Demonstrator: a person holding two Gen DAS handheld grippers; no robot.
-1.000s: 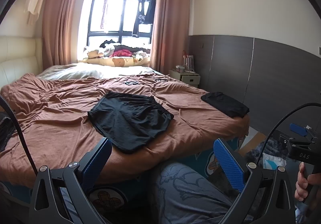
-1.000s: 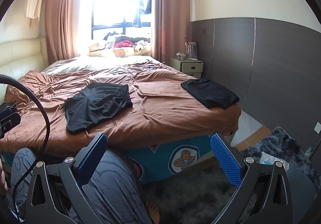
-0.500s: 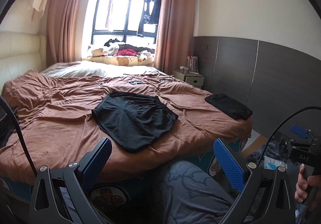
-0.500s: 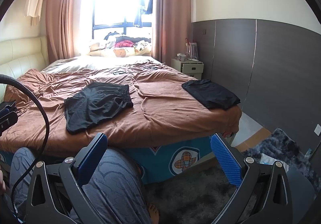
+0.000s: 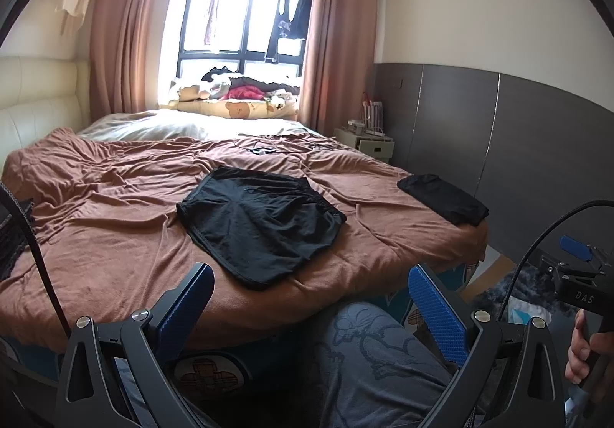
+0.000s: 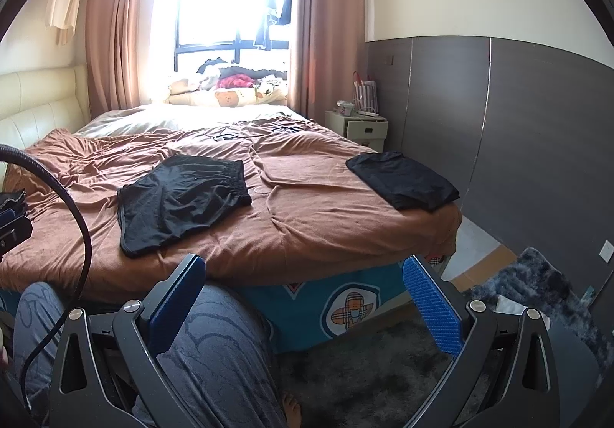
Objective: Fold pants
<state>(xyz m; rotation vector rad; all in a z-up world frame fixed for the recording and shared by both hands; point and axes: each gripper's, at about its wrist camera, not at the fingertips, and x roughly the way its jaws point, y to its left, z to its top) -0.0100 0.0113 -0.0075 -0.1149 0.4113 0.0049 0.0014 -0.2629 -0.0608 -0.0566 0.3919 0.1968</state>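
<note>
We hold the left tool (image 5: 307, 297) low in front of the bed (image 5: 115, 221), level and pointing across it. Its two blue pads (image 5: 437, 313) stand wide apart with nothing between them. The black shorts (image 5: 261, 221) lie spread flat on the brown blanket, near the front edge of the bed and just ahead of this tool, but not touching it. Under the tool we see our knee in grey patterned pants (image 5: 376, 359).

We hold the right tool (image 6: 303, 297) low too, also level, off to the right side. Its blue pads (image 6: 429, 309) are wide apart and hold nothing. From here the black shorts (image 6: 180, 198) sit to the left, up on the bed, well away from the pads. A folded black garment (image 6: 403, 180) rests on the far right corner of the bed.

At the right edge of the left view, our right hand (image 5: 587, 355) is wrapped around the handle of the right tool, with a black cable (image 5: 537, 247) looping up from it.
</note>
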